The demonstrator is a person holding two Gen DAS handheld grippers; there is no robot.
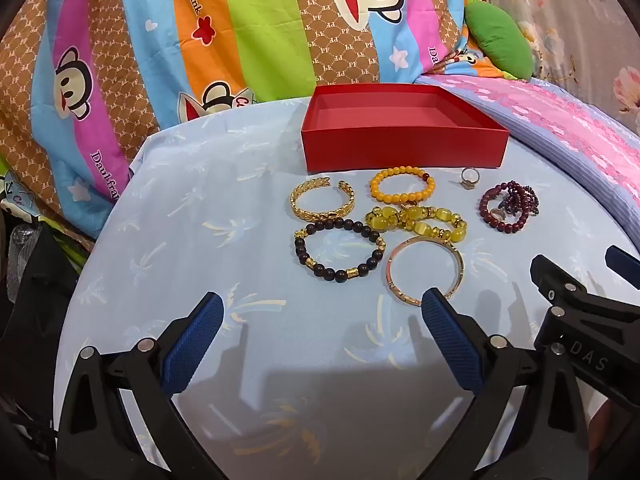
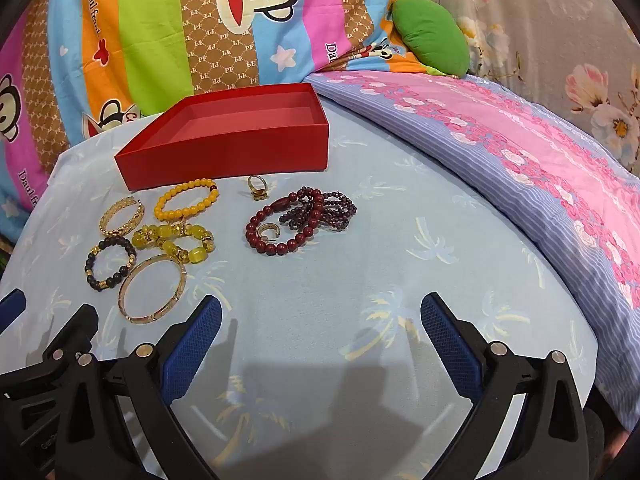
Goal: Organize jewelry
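Observation:
An empty red box [image 1: 400,148] [image 2: 224,160] sits on the light blue cloth. In front of it lie a gold leaf cuff [image 1: 322,199] [image 2: 122,216], an orange bead bracelet [image 1: 402,189] [image 2: 186,200], a yellow stone bracelet [image 1: 416,222] [image 2: 174,242], a dark bead bracelet [image 1: 340,250] [image 2: 110,260], a gold bangle [image 1: 426,270] [image 2: 152,294], a ring [image 1: 467,179] [image 2: 256,186] and a dark red bead pile [image 1: 508,206] [image 2: 300,220]. My left gripper [image 1: 322,312] is open, just short of the bangle. My right gripper [image 2: 320,312] is open and empty.
Colourful monkey-print bedding [image 1: 160,40] rises behind the box. A pink and purple flowered quilt [image 2: 500,152] lies at the right, with a green cushion [image 2: 432,36] behind it. The right gripper's body [image 1: 580,300] shows in the left wrist view.

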